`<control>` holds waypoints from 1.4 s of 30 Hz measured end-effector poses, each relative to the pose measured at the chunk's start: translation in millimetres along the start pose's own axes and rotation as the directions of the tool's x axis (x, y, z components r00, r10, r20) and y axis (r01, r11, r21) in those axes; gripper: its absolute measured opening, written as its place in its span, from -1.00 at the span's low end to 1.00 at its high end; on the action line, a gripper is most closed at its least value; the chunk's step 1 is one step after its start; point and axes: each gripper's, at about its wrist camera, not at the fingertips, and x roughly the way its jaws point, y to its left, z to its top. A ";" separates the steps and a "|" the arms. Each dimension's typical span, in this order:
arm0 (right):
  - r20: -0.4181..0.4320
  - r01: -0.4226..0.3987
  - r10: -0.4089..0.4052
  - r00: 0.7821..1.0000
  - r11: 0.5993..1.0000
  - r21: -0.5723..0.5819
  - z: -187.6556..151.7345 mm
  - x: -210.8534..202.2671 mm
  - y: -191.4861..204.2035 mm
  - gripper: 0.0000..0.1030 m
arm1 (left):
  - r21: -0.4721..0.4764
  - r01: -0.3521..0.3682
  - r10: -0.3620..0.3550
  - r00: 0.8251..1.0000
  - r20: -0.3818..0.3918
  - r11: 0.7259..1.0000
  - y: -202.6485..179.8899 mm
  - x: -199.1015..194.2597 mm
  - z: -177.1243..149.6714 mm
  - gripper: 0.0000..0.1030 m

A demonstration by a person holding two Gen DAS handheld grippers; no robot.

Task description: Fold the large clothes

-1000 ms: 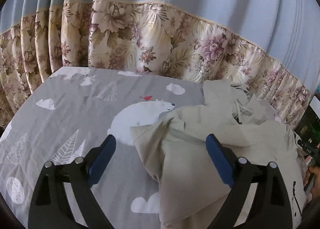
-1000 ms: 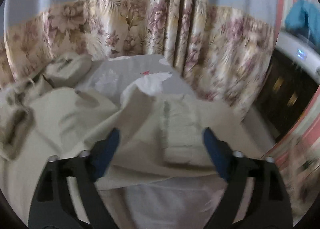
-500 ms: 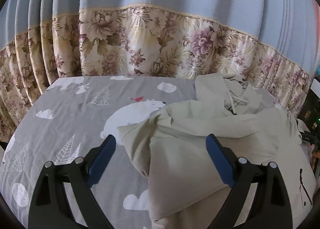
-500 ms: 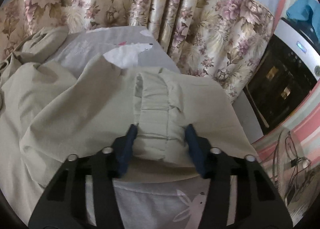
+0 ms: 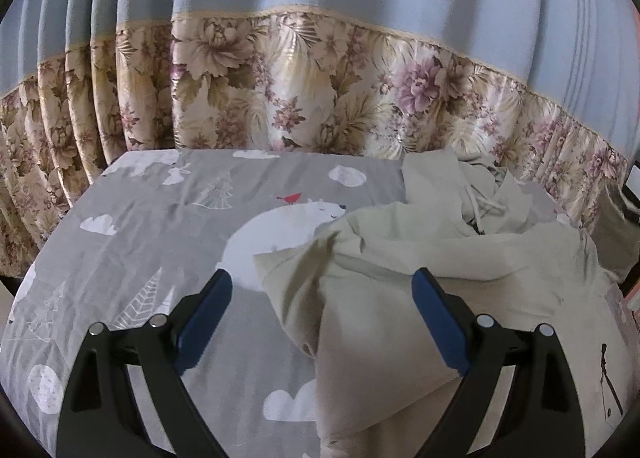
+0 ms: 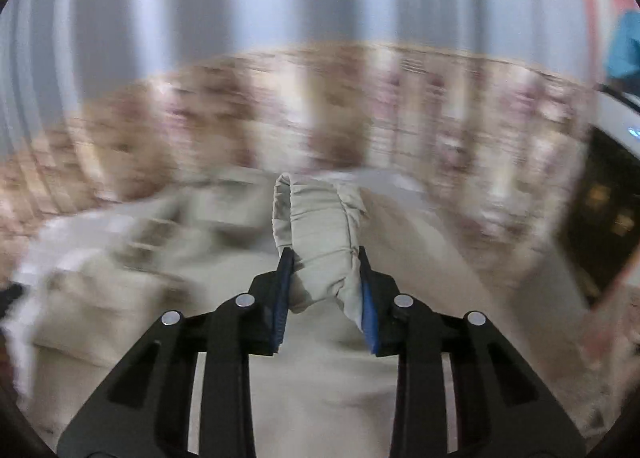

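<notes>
A large pale beige garment [image 5: 420,270] lies crumpled on the right half of a grey printed bed sheet [image 5: 160,225]; a drawstring shows in its far folds. My left gripper [image 5: 322,278] hangs open over the garment's near-left edge, not touching the cloth. In the blurred right wrist view, my right gripper [image 6: 325,254] is closing on the garment's ribbed cuff [image 6: 320,213], and its blue pads press the cuff from both sides. The cuff stands up lifted from the rest of the garment [image 6: 320,378] below.
A floral and blue curtain [image 5: 320,89] hangs along the far side of the bed. A dark appliance [image 6: 608,197] stands at the right, with a blue cloth [image 6: 626,45] on top. Bare sheet lies to the left of the garment.
My right gripper went from wide open to shut on the ribbed cuff and has risen with it, blurring the view. The left gripper has stayed open, almost in place.
</notes>
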 end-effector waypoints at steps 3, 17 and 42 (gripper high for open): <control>-0.051 -0.200 0.199 0.979 0.980 -0.018 -5.9 22.1 81.2 -0.40 | -0.016 -0.014 0.014 1.000 0.000 1.000 6.5 -0.3 1.8 0.78; -0.162 -0.518 0.498 0.852 0.845 -0.129 -30.2 45.4 232.3 0.71 | -0.093 0.031 -0.038 0.996 -0.077 0.995 35.8 16.1 -2.7 0.78; 0.003 -0.040 0.040 0.999 0.998 0.037 -25.0 53.6 20.4 0.88 | 0.225 0.073 -0.023 0.976 -0.217 0.972 -125.2 79.2 -29.4 -0.11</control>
